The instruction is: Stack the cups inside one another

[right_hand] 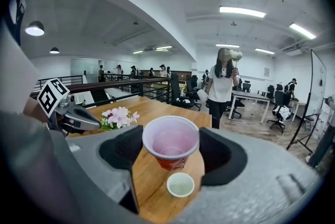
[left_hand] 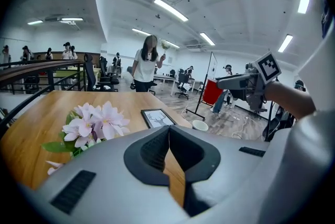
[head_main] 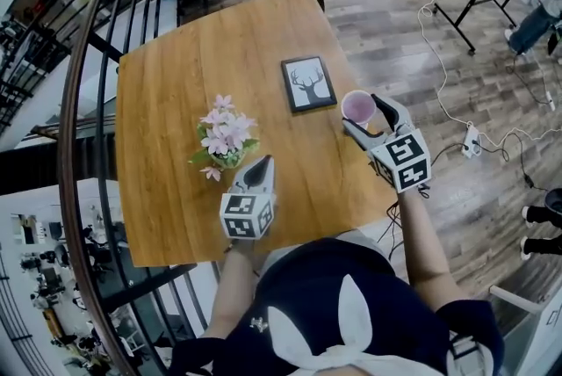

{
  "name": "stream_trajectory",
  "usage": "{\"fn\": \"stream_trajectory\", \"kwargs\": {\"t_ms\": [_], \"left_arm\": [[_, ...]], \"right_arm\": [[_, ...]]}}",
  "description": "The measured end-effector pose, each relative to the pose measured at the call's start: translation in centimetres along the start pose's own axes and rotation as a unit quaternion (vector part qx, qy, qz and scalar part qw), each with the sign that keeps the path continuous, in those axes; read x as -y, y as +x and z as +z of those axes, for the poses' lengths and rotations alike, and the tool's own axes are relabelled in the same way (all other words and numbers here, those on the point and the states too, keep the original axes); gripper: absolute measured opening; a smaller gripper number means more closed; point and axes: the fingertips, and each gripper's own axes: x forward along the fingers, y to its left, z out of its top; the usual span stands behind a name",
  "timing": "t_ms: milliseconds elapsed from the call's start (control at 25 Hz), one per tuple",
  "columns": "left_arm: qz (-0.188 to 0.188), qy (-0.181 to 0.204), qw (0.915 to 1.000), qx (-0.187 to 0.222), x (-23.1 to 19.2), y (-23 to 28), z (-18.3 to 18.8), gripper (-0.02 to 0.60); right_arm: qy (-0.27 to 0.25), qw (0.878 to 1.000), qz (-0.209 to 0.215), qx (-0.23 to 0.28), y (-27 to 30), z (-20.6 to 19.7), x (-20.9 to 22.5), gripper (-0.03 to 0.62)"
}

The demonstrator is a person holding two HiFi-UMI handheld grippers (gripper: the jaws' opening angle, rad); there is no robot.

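1. Right gripper (head_main: 363,112): I read its jaws as clamped on the red cup (right_hand: 170,140), one pad on each side of the wall just below the rim.
2. Red cup orientation: its long axis runs roughly vertical, with the open mouth pointing up and the narrower red base pointing down. In the right gripper view the mouth tilts slightly toward the camera, so I see its pale pink inside.
3. Red cup position: it is held in the air over the right part of the wooden table (head_main: 167,163), near the deer picture frame (head_main: 308,84).
4. Small white cup (right_hand: 180,185): it stands upright on the table, mouth up, below the red cup and apart from it. The left gripper view places this cup close to the table's edge.
5. Left gripper (left_hand: 168,136): its jaws are together with nothing between them. It hovers over the near side of the table, just beside the pink flowers (head_main: 225,135), well apart from the right gripper.
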Motion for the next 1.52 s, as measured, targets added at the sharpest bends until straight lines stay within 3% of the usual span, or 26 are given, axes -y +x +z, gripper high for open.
{"fn": "stream_trajectory", "kwargs": {"t_ms": [680,1520], "left_arm": [[-0.015,-0.002,0.9998,-0.013,-0.5,2.6,0.1,0.020],[0.008,-0.024,0.9994,-0.024,-2.5,3.6,-0.2,0.020]], "right_arm": [[0.040,0.998,-0.025,-0.035,1.9,-4.2,3.4,0.334],[0.077,0.989,-0.001,-0.124,6.7,-12.8,3.7,0.337]]}}
